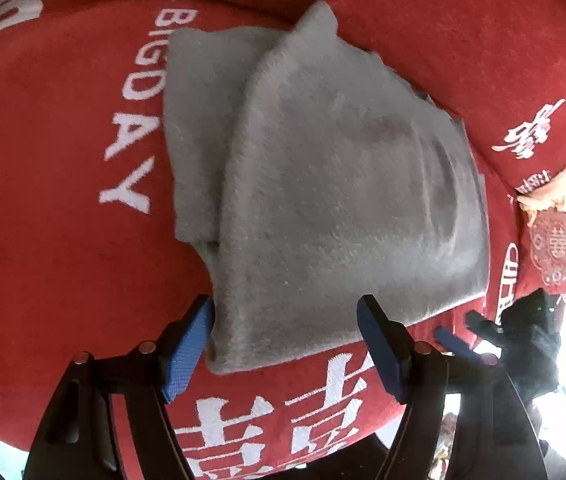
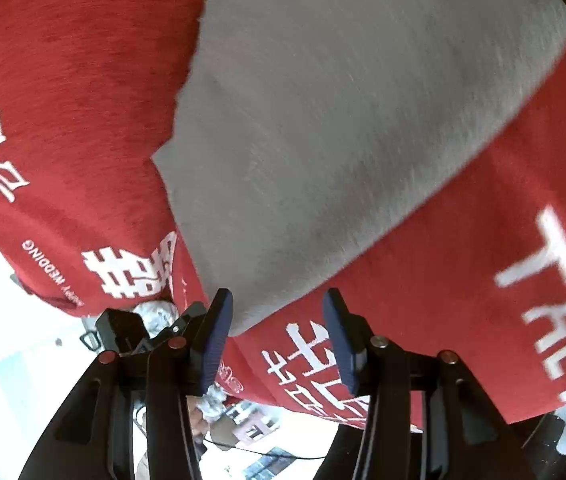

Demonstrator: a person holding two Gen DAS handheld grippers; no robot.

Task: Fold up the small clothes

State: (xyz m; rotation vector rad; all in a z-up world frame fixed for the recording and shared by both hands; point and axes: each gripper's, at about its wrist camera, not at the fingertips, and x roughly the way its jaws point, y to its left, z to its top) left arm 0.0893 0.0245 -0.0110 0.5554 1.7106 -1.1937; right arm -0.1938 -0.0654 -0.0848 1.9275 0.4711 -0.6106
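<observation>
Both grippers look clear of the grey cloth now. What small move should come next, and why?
Probably bring the left gripper down onto the grey cloth's near edge and close. The cloth lies folded on the red mat, one layer offset, and both grippers hold nothing; the right gripper is open.

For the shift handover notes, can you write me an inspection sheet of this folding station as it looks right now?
Surface: red cloth with white lettering.
Job's things: grey garment, folded over itself, lying flat.
Clutter: red packet and crumpled orange item at one edge.
Grippers: left gripper open, over the garment's near edge; right gripper open, holding nothing.
Cables: thin dark cable below the table edge.
Surroundings: bright, washed out, unclear.
</observation>
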